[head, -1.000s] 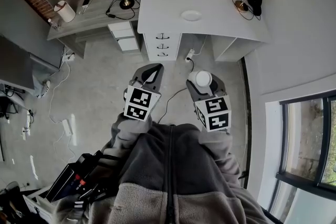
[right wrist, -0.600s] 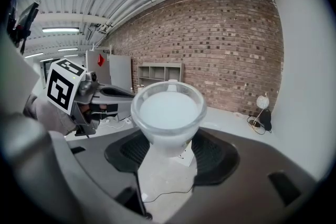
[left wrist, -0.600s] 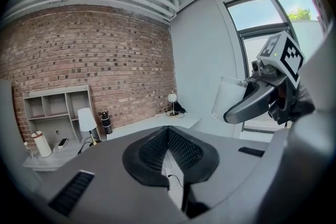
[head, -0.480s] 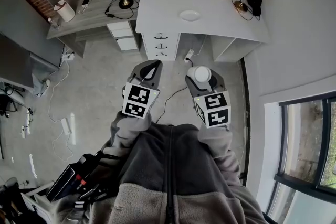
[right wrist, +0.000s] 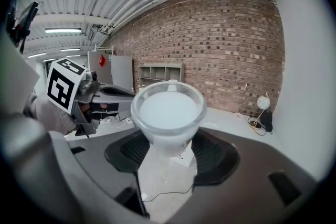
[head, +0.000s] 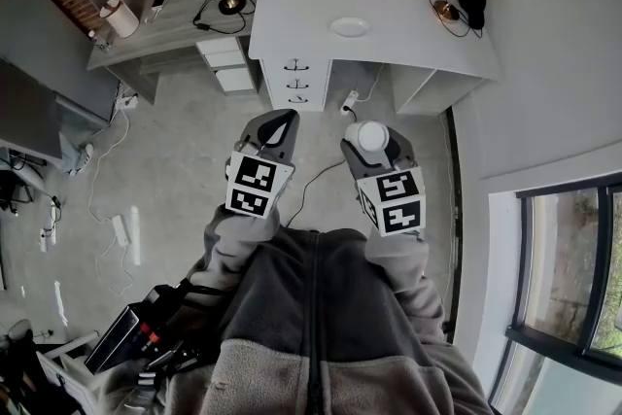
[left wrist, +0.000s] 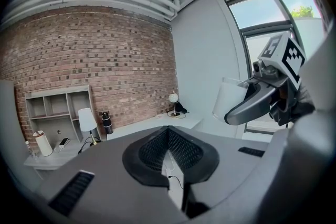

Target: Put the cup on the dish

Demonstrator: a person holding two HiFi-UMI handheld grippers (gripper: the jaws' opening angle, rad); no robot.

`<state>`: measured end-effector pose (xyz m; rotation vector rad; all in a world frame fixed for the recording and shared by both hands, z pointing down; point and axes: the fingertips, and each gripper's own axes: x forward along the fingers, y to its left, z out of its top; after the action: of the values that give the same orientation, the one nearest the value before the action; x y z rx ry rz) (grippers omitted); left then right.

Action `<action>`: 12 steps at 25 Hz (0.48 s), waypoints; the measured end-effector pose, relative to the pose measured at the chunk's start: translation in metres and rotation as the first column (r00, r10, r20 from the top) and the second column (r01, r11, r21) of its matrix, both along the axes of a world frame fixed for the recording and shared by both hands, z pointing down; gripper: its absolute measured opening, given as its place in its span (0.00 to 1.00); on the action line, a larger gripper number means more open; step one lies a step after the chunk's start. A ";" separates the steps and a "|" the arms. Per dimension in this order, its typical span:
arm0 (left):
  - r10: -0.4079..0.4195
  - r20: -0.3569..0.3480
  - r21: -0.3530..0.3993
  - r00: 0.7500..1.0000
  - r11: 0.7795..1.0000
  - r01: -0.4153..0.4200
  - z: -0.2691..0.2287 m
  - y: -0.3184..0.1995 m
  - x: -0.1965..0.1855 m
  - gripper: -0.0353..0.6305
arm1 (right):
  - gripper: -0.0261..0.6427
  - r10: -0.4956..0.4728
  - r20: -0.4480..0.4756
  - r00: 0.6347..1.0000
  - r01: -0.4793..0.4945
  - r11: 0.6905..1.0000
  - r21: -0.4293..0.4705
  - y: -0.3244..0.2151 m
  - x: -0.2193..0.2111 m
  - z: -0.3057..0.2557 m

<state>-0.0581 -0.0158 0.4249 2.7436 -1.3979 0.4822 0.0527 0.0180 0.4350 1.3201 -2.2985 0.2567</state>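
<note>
Both grippers are edging toward the white desk. The right gripper is clamping the translucent white plastic cup (upright) between its fingers; the left gripper is pressing its fingers together. The round white dish is lying well beyond the fingertips.

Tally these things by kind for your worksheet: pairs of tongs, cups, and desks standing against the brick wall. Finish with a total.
Tongs: 2 (left tongs, right tongs)
Cups: 1 (cup, held in the right tongs)
Desks: 2 (white desk, grey desk)
Total: 5
</note>
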 end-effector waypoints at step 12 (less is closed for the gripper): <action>0.009 0.006 -0.001 1.000 1.000 -0.009 0.013 0.003 0.032 0.06 | 0.41 -0.001 0.002 1.000 0.001 1.000 0.000 0.005 0.028 0.012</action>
<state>-0.0265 -0.0125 0.4376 2.7515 -1.3872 0.4917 0.0804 0.0229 0.4469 1.3189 -2.3015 0.2577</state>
